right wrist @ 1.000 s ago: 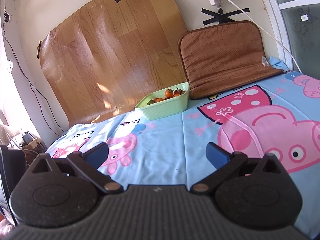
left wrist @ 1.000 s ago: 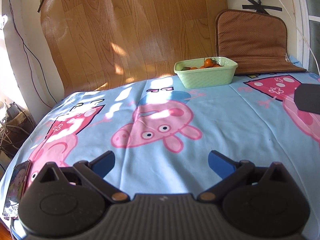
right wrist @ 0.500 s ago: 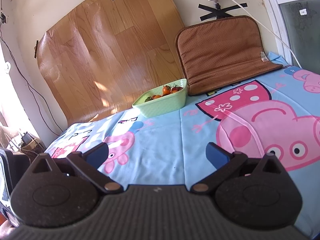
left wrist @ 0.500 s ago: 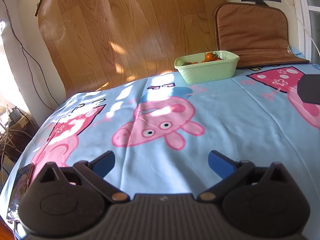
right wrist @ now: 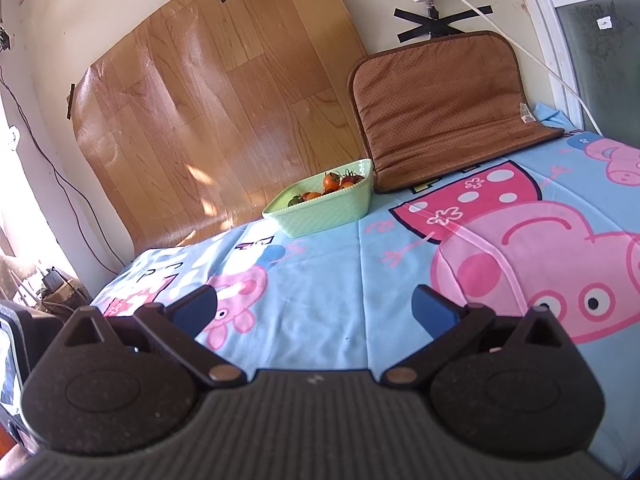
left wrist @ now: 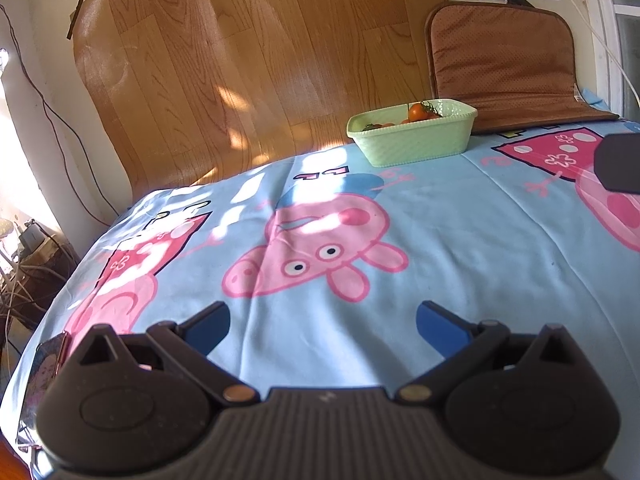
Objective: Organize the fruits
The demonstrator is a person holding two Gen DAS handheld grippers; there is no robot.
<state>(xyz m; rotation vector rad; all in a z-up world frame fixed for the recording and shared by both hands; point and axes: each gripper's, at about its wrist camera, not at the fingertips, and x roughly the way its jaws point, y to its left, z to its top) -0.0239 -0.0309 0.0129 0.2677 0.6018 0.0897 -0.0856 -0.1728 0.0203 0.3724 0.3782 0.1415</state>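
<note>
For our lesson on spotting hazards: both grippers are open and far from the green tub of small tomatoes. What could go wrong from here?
1. The small orange tomatoes are piled with stems tangled, so lifting one may drag others out.
2. The light green plastic tub sits on a loose, wrinkled blue cartoon cloth; a nudge might slide it.

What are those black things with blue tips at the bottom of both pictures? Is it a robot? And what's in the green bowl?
No robot here. A person holds a grabber tool in each hand, and each tool has a camera looking out along its two fingers. One picture comes from the left gripper, the other from the right gripper. The blue tips are their fingertips; both are wide open and hold nothing. They hover over a blue cartoon-pig sheet. Far back sits a green basket with small orange tomatoes inside. Beside it a brown cushion leans on the wall.
</note>
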